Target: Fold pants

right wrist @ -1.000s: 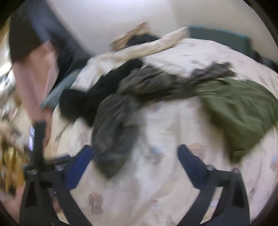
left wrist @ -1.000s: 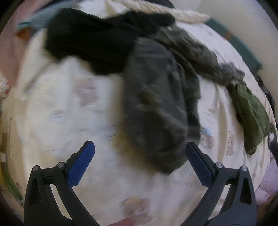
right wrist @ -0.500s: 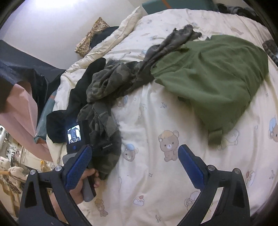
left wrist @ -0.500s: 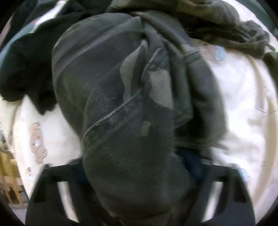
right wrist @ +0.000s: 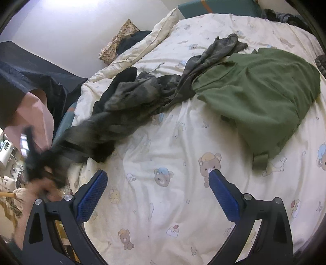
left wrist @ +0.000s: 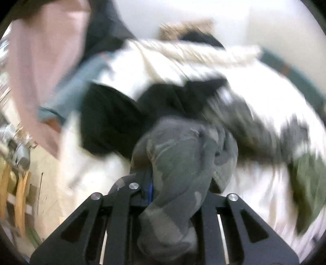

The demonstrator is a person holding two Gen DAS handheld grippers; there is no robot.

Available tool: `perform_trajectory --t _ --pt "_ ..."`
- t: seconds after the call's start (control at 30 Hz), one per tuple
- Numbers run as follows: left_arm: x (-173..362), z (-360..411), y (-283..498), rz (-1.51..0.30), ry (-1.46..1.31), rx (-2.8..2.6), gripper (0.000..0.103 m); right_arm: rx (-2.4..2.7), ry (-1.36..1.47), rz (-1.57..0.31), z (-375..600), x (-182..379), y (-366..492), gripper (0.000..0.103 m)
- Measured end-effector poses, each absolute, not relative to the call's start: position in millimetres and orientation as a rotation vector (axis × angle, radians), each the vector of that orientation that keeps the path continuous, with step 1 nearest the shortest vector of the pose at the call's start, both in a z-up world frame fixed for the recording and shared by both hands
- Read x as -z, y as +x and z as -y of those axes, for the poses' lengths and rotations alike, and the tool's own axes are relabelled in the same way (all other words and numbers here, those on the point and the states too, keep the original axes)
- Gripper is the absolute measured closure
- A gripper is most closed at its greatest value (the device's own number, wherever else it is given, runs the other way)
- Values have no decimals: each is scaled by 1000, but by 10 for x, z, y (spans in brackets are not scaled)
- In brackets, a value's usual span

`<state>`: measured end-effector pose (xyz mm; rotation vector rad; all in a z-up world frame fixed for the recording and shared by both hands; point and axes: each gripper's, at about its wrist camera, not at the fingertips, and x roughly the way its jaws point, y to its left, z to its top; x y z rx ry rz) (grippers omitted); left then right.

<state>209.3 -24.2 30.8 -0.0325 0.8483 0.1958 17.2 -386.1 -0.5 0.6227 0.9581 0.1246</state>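
Observation:
The grey-green camouflage pants are bunched between the jaws of my left gripper, which are closing on the cloth and lift one end off the bed. In the right wrist view the pants trail blurred from the bed towards the left gripper at the left edge. My right gripper hangs open over the bear-print bed cover with nothing between its blue pads.
Green pants lie on the right of the bed, touching the far end of the camouflage pair. A black garment lies under the camouflage pants. A patterned pillow and dark clothes sit at the back.
My left gripper went down onto the camouflage pants, closed on them and rose, dragging them leftward. The right gripper rolled and shifted slightly, still open.

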Motion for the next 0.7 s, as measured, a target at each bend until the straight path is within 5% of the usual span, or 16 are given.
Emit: perform_trajectory --t 0.13,0.33,0.7 --pt "-970 -275 1872 -763 -59 -263 90 -126 626 -971 3844 39 143 1" --pt "-1117 -411 817 -822 -55 -92 90 -118 632 -981 3846 73 176 1" --pt "548 -365 -58 -1236 -103 12 86 -103 559 -1039 3565 207 349 1"
